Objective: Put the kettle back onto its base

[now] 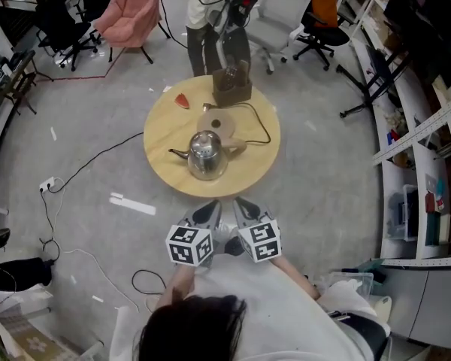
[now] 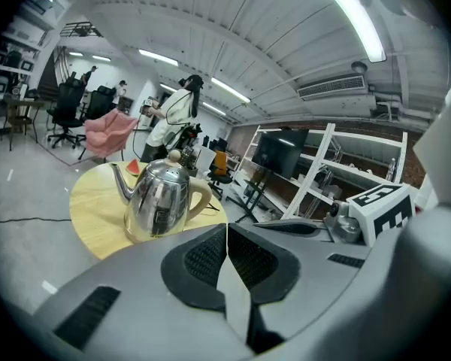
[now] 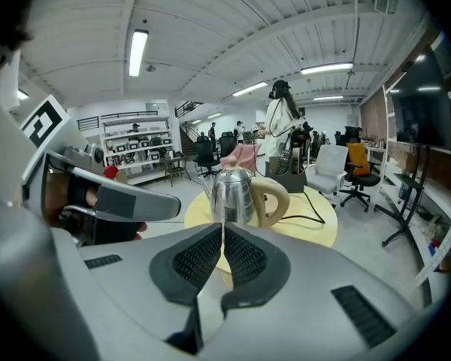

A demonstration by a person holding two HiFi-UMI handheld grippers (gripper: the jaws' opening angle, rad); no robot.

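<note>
So the steel kettle (image 1: 207, 155) is sitting on the round wooden table (image 1: 164, 168), near the edge closest to the person. It's off its base (image 1: 216, 122), which is just behind it with the cord (image 1: 261, 126) trailing off. Both tongs are short of the table edge, side by side and pointed at the kettle, not touching it. Left gripper (image 1: 208, 212) is clenched on nothing, and the right gripper (image 1: 245, 208) is too.
</note>
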